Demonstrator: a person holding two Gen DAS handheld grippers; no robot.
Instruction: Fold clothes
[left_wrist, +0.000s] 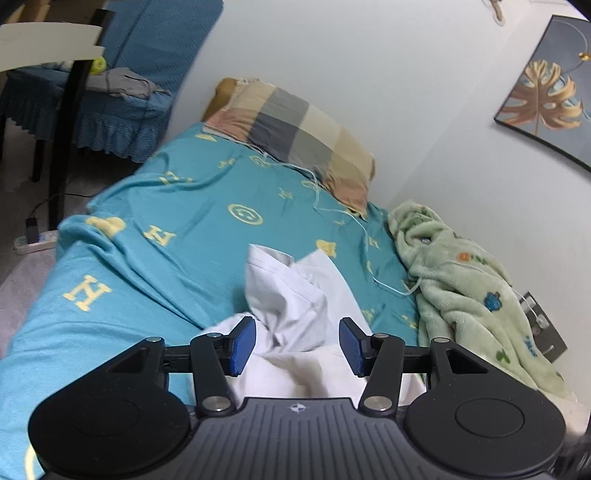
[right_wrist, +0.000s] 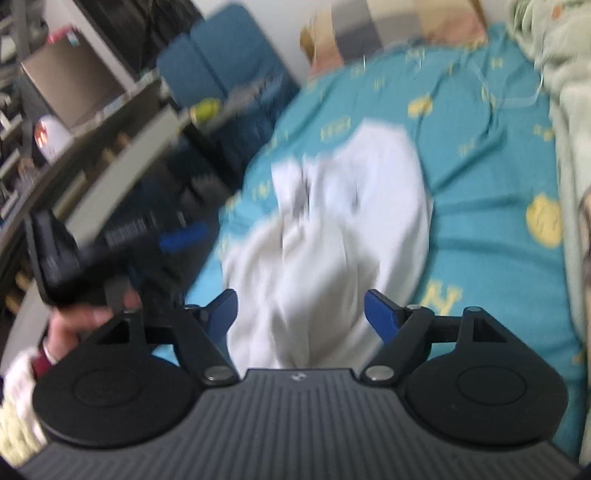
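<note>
Left wrist view: left gripper (left_wrist: 297, 341) jaws apart, blue pads (left_wrist: 243, 343) well separated, nothing clamped; white garment (left_wrist: 295, 306) bunched on the teal sheet (left_wrist: 177, 206), rumpled folds rising between and just beyond the pads, cloth passing under the jaws but not pinched as far as the frame shows; sheet carries yellow letter and smiley prints; plaid pillow (left_wrist: 299, 136) at the far end against the wall (left_wrist: 369, 74); green fleece blanket (left_wrist: 461, 280) heaped along the right edge beside the wall; thin white cable (left_wrist: 354, 229) runs from the pillow across the sheet toward the blanket; leaf picture (left_wrist: 546, 96) on the wall, upper right; blue covered chair (left_wrist: 122, 85) at upper left with grey cloth on its seat; power strip (left_wrist: 35, 240) on the floor at left. Right wrist view, blurred: right gripper (right_wrist: 299, 314) jaws wide apart, nothing gripped; garment (right_wrist: 332, 229) spread in a crumpled heap on the sheet (right_wrist: 480, 166) ahead of and below the jaws, near edge running under the gripper body; left gripper (right_wrist: 181, 232) seen at left over the bed edge, held by a hand (right_wrist: 85, 325), too blurred to read its jaws here; blanket (right_wrist: 569, 92) along the right edge; pillow (right_wrist: 399, 22) at top; chair (right_wrist: 221, 74) and shelving (right_wrist: 55, 92) at upper left.
</note>
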